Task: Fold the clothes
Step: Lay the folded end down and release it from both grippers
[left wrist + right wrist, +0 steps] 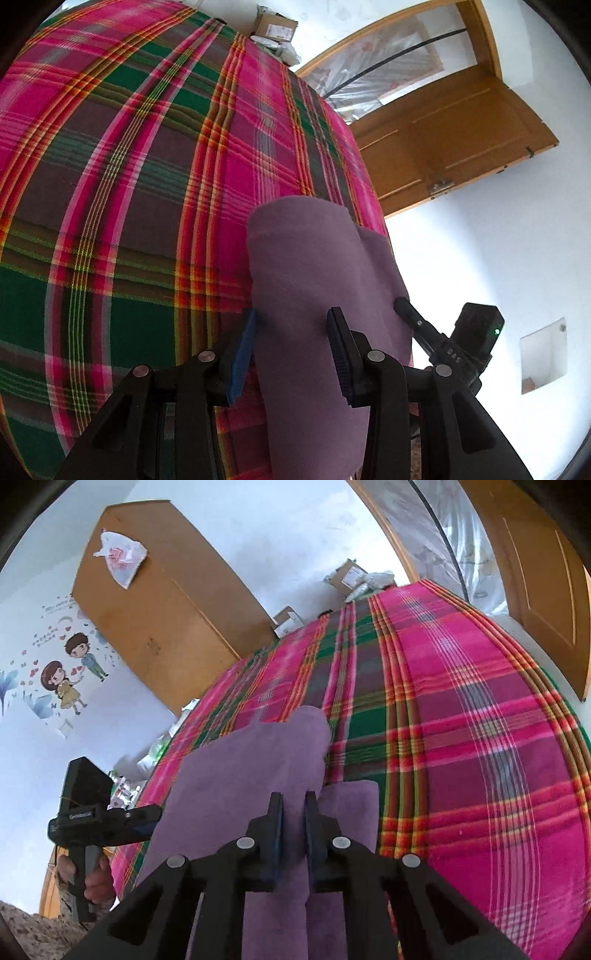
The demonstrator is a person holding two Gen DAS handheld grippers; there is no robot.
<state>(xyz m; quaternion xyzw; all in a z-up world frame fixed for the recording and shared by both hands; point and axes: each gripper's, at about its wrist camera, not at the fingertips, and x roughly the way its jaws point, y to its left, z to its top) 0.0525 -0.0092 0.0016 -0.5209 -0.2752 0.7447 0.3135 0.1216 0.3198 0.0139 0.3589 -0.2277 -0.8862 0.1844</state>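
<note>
Bedroom walls and a wooden door (pixel 454 136) are framing a bed spread with a pink, green and red plaid blanket (pixel 129 166), on which a purple garment (pixel 314 266) is lying near the bed's right edge. Its long axis is running away from both cameras, from the near edge toward the far side of the bed. The left gripper (pixel 291 354) is sitting with its blue pads standing apart on either side of the near part of the cloth, not visibly pinching it. The right gripper (pixel 291 827) is closing narrowly on a raised ridge of the purple cloth, apparently clamping it. Both hands are working at the same near end; the right gripper appears to have the firmer hold, so the next fold is likely carrying that end far along the garment's length.
</note>
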